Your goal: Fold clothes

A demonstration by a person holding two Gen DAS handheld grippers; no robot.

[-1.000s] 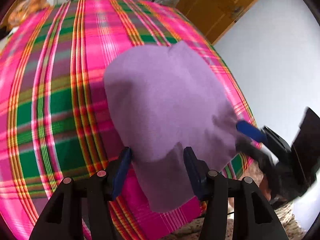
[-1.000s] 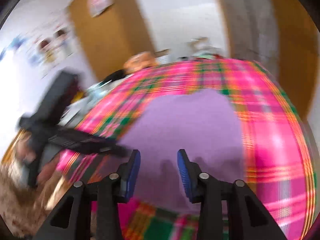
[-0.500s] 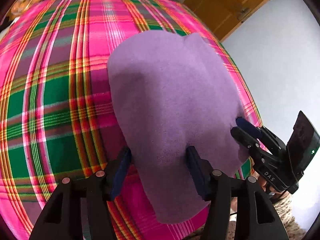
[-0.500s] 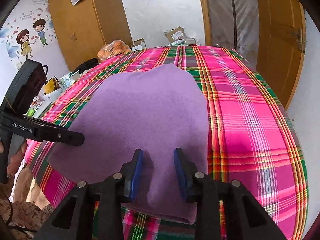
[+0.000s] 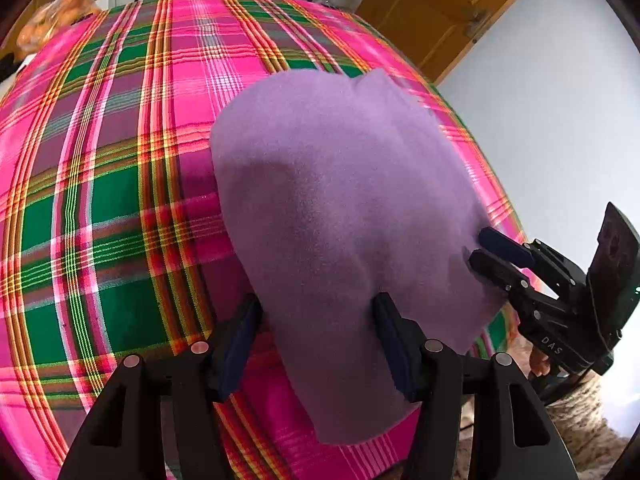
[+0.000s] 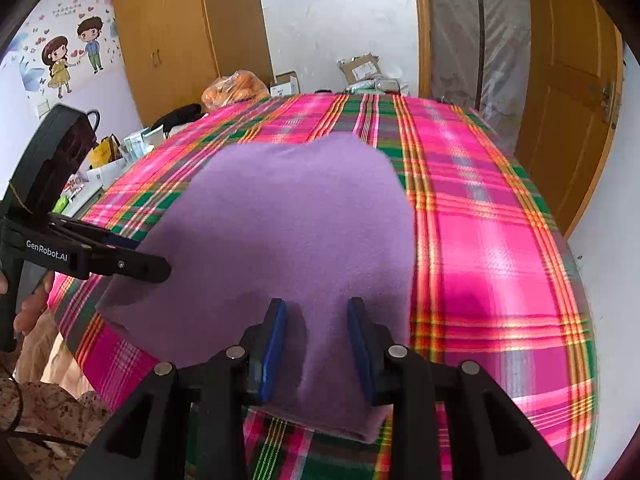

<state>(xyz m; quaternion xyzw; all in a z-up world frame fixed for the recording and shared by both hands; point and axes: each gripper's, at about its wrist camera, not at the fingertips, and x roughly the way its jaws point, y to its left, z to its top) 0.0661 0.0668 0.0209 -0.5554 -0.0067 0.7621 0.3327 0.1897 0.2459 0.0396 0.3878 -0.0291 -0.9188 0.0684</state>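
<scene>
The cloth [image 5: 340,208] is plain lilac purple. The blanket [image 5: 120,200] under it is a plaid of hot pink and green with thin yellow, orange and white lines. Both grippers are black with dark blue pads [image 6: 274,344]. The door [image 6: 568,92] and wardrobe [image 6: 168,40] are honey-brown wood.

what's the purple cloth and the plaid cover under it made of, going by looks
Purple cloth: probably fleece or felt-like knit, going by its matte, slightly fuzzy, patternless surface and soft rounded edges. Plaid cover: looks like a woven blanket, perhaps acrylic or wool; the stripes show a thread grid and a faint sheen.
</scene>
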